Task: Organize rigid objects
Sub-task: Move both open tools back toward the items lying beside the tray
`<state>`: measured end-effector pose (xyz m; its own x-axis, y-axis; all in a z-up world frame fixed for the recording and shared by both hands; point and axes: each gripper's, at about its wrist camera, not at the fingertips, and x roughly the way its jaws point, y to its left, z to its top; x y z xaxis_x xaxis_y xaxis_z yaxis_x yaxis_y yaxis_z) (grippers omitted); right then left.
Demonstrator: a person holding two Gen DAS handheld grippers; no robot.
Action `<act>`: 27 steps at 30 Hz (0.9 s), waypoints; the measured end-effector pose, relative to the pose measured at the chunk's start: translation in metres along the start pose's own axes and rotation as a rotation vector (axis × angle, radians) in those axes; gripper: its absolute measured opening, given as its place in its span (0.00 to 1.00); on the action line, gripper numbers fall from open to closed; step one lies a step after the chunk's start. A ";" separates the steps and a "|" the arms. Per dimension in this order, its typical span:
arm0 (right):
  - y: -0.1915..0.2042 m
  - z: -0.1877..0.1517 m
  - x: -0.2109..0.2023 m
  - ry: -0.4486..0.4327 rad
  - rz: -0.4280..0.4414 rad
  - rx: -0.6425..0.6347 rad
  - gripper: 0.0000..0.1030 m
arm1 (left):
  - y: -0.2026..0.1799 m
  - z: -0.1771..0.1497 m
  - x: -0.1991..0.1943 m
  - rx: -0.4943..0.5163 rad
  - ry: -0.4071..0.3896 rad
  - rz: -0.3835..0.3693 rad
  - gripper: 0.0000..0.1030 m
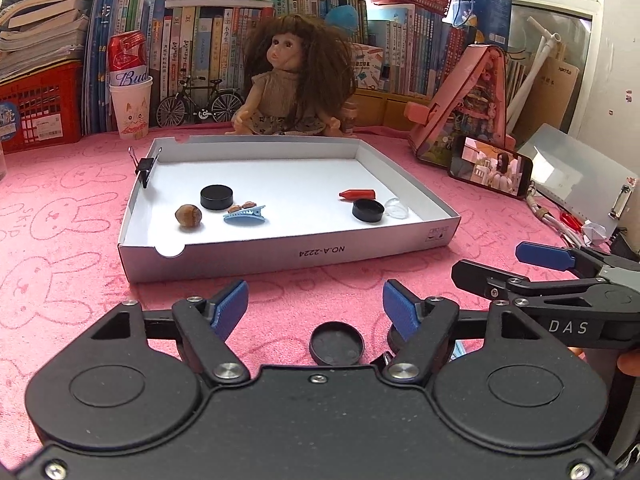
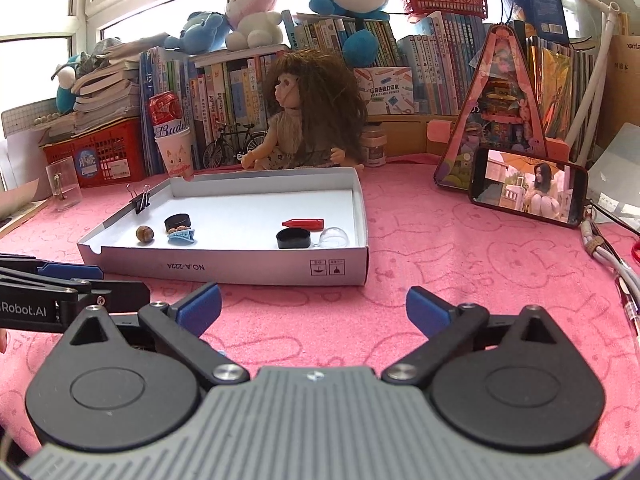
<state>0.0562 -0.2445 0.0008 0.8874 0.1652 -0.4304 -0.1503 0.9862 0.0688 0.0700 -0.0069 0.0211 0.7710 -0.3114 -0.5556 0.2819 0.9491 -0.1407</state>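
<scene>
White shallow box (image 1: 280, 254) on pink cloth (image 1: 60, 240), taken as landmark. Inside, toward its left: black puck (image 1: 216, 197), nut (image 1: 188, 215), blue hair clip (image 1: 245, 215); clamped on its left wall, black binder clip (image 1: 144, 168). Inside, toward its right: red crayon (image 1: 357, 194), black cap (image 1: 368, 210), clear dome (image 1: 396, 208). In front of box, on cloth: black lid (image 1: 336, 343), lying between left gripper (image 1: 314, 304) fingers, untouched; jaws partly spread, holding nothing. Right gripper (image 2: 314, 306) before box too, spread wide, empty.
</scene>
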 end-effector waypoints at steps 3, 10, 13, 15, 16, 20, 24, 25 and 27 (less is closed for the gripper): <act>0.001 -0.006 -0.003 -0.002 -0.007 -0.008 0.99 | -0.002 -0.005 -0.002 0.011 0.004 -0.006 0.66; 0.002 -0.019 -0.011 -0.014 -0.027 -0.032 0.99 | 0.001 -0.015 -0.004 -0.012 0.016 -0.014 0.54; 0.004 -0.024 -0.014 -0.022 -0.034 -0.036 0.99 | 0.002 -0.017 -0.005 -0.017 0.013 -0.014 0.52; 0.004 -0.027 -0.016 -0.022 -0.031 -0.035 0.99 | 0.002 -0.018 -0.007 -0.017 0.018 -0.019 0.45; 0.004 -0.028 -0.017 -0.022 -0.029 -0.036 0.99 | 0.002 -0.019 -0.007 -0.016 0.023 -0.023 0.43; 0.006 -0.031 -0.018 -0.027 -0.040 -0.043 0.99 | -0.001 -0.023 -0.009 -0.003 0.021 -0.025 0.39; 0.007 -0.034 -0.019 -0.041 -0.078 -0.042 0.99 | -0.002 -0.024 -0.008 0.005 0.013 0.003 0.37; 0.008 -0.035 -0.019 -0.043 -0.094 -0.048 0.99 | -0.003 -0.024 -0.007 0.010 0.010 0.016 0.37; 0.011 -0.037 -0.019 -0.044 -0.122 -0.071 0.99 | -0.004 -0.025 -0.005 0.028 0.012 0.048 0.37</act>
<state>0.0216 -0.2369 -0.0235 0.9189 0.0459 -0.3919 -0.0695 0.9965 -0.0463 0.0509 -0.0083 0.0043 0.7768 -0.2651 -0.5713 0.2610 0.9610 -0.0911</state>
